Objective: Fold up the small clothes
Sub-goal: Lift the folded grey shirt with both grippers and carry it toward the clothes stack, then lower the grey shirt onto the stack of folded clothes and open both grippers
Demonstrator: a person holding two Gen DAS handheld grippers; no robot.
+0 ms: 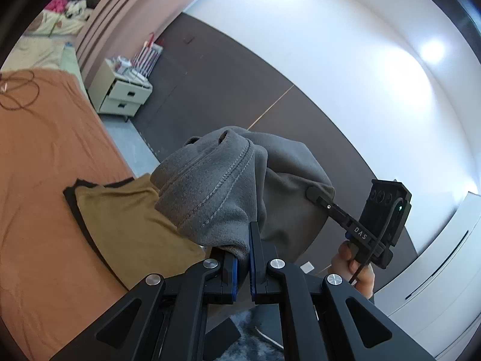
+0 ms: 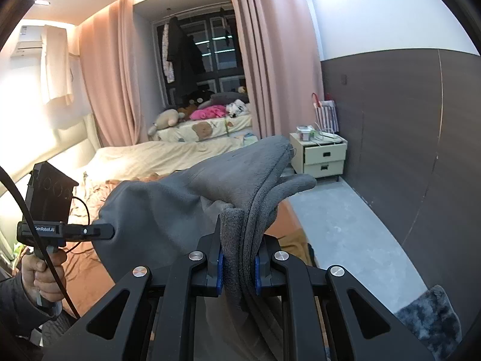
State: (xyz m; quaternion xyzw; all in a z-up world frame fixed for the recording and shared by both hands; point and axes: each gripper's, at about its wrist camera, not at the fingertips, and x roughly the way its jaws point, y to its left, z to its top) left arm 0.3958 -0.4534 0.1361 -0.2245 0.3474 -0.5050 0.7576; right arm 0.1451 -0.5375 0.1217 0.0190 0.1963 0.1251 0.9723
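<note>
A grey fleece garment hangs in the air between both grippers, above the edge of the bed. My left gripper is shut on one bunched hem of it. In the right wrist view my right gripper is shut on several stacked layers of the same grey garment. The right gripper also shows in the left wrist view, its tip buried in the cloth. The left gripper likewise shows at the left of the right wrist view, pinching the cloth's far side. A mustard garment with black trim lies flat on the orange sheet.
The bed with its orange sheet fills the left side, a dark cable lying on it. A cream nightstand stands by the dark wall. Grey floor runs alongside the bed. A fuzzy grey rug is at the lower right. A hand holds the left gripper's handle.
</note>
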